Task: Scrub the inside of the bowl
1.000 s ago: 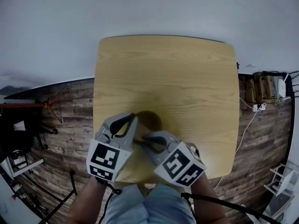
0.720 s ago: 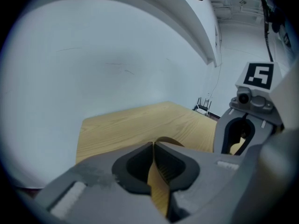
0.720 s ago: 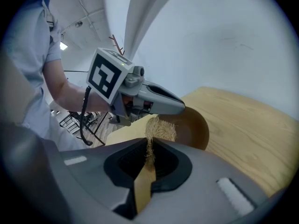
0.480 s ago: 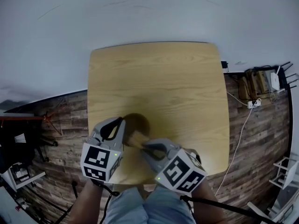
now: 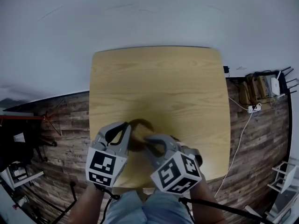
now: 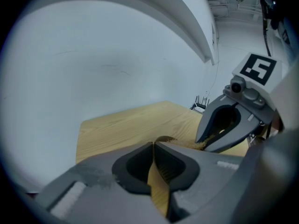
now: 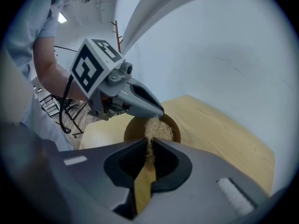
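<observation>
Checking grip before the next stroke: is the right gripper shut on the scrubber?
Yes, in the right gripper view the right gripper's jaws pinch the scrubber's fibres, its tuft over the bowl.

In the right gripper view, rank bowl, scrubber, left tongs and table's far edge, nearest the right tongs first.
1. Scrubber, pinched between the right tongs.
2. Bowl, just ahead.
3. Left tongs, at its far rim, upper left.
4. Table's far edge, beyond, right.
</observation>
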Demonstrator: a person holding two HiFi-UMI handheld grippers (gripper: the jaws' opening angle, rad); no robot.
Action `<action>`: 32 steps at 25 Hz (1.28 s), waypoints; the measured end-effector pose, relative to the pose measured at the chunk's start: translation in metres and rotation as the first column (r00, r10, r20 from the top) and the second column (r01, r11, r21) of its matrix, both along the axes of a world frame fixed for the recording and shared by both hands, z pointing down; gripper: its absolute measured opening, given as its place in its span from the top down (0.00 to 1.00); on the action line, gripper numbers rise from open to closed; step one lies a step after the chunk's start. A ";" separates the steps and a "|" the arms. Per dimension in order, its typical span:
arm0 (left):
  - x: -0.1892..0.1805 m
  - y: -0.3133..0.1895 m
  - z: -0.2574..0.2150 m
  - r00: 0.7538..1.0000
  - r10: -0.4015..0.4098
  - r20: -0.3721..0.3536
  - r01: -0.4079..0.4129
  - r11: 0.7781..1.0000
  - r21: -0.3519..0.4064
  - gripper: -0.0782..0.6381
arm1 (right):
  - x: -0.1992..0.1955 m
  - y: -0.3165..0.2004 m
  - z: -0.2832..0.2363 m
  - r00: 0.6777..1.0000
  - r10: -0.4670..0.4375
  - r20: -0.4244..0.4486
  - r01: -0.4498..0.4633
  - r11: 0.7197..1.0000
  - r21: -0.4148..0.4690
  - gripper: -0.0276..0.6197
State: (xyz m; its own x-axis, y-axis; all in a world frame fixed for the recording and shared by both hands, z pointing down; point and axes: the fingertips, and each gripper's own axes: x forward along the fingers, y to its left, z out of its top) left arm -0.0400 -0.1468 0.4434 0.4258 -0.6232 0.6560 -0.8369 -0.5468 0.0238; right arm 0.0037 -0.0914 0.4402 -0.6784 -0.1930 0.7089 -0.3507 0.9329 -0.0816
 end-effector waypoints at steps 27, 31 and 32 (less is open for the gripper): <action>-0.008 -0.027 0.008 1.000 0.016 0.000 -0.016 1.000 0.008 0.84 | -0.019 0.006 0.025 0.991 0.033 0.127 0.007 0.953 -0.302 0.92; -0.008 -0.030 0.011 1.000 0.001 -0.011 -0.001 1.000 -0.004 0.84 | -0.017 0.011 0.018 0.990 0.009 0.144 0.036 0.950 -0.311 0.92; -0.008 -0.030 0.012 1.000 -0.002 -0.016 0.002 1.000 -0.008 0.84 | -0.016 0.012 0.017 0.990 0.004 0.144 0.042 0.950 -0.310 0.92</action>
